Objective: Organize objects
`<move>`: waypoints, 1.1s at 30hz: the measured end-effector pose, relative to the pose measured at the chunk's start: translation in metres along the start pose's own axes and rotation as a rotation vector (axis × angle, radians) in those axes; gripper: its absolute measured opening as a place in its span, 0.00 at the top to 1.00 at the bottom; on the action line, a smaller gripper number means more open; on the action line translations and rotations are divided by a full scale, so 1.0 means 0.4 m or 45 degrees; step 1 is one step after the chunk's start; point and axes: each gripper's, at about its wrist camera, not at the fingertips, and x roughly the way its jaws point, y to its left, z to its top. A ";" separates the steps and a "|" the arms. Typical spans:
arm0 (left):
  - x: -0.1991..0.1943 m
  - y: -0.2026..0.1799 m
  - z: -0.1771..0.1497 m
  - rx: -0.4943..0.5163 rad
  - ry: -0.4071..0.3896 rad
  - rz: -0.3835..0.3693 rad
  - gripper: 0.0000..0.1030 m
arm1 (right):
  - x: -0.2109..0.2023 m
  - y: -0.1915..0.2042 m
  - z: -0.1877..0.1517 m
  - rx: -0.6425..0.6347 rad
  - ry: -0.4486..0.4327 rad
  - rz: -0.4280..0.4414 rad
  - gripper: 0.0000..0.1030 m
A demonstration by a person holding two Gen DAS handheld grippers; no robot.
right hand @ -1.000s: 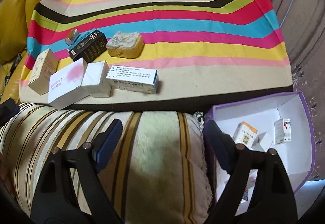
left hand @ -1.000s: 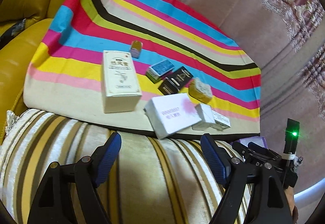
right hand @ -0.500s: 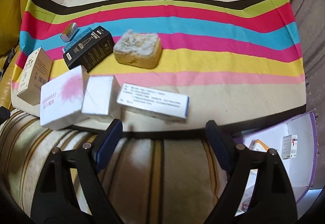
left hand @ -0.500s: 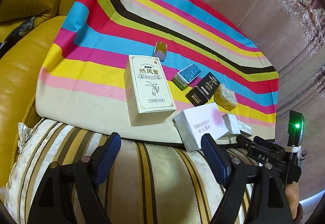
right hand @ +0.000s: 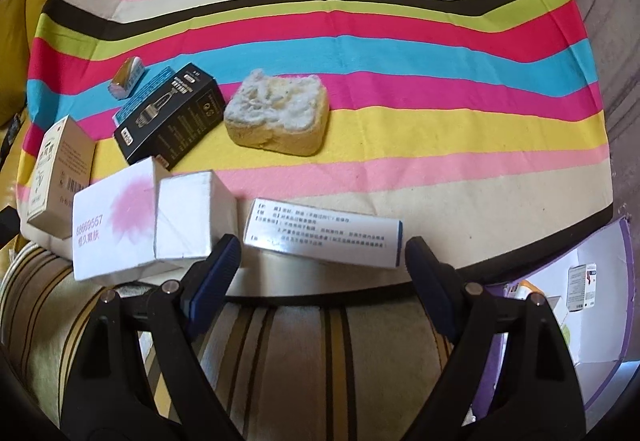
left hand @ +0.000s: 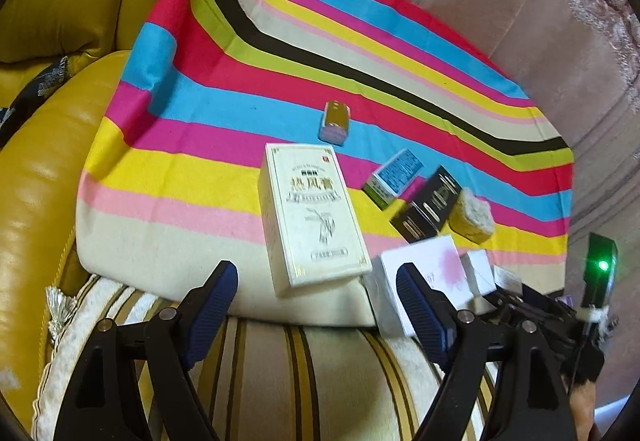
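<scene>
Hovering tongs: both pairs hang with jaws apart and nothing between them, the left tongs (left hand: 316, 291) before the tall cream box, the right tongs (right hand: 320, 261) before the long white box.
Striped cloth (right hand: 360, 41): spread beyond both tongs over soft seating; being soft underneath, it may let any box pressed from above tilt or sink rather than sit firm.
Striped cushion (right hand: 280, 361): directly under both tongs; a low approach could drag the tips into its pile.
Purple-edged box (right hand: 592, 281): to the right of the right tongs, already holding a few small packs; it looks like the collecting place, and a carried box could catch its raised wall.
Tall cream box (left hand: 310, 213): just ahead of the left tongs, roughly centred in the gap; it looks nearly as wide as the opening, so an off-centre approach would likely shove it up the cloth.
Pink-marked white box (right hand: 114, 221): left of the right tongs, touching the small white box (right hand: 194, 217); lifting one may topple the other.
Long white box (right hand: 324, 237): lying lengthwise across the right tongs' gap, close to the cloth's near edge; gripped end to end, it would probably be too long and might slide off.
Black box (right hand: 172, 117), sponge (right hand: 278, 115), blue box (left hand: 394, 177), small gold pack (left hand: 335, 121): farther beyond, well apart from either pair.
</scene>
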 end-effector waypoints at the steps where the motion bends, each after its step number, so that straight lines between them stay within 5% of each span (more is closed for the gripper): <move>1: 0.008 -0.004 0.005 0.000 0.003 0.017 0.20 | 0.001 0.000 0.001 0.005 -0.001 0.001 0.16; 11: 0.086 -0.031 0.026 0.026 0.034 0.213 0.19 | 0.011 -0.011 0.009 0.048 -0.040 -0.021 0.16; 14: 0.092 -0.028 0.017 0.034 0.040 0.214 0.29 | 0.017 -0.010 0.004 0.051 -0.041 -0.024 0.16; 16: 0.094 -0.026 0.012 0.034 0.044 0.213 0.46 | 0.019 -0.011 0.000 0.057 -0.041 -0.022 0.17; 19: 0.089 -0.024 0.002 0.032 0.028 0.211 0.46 | 0.018 -0.015 -0.002 0.070 -0.044 -0.021 0.23; 33: -0.013 -0.042 -0.033 0.033 -0.150 0.215 0.49 | -0.020 -0.027 -0.028 0.084 -0.122 0.020 0.24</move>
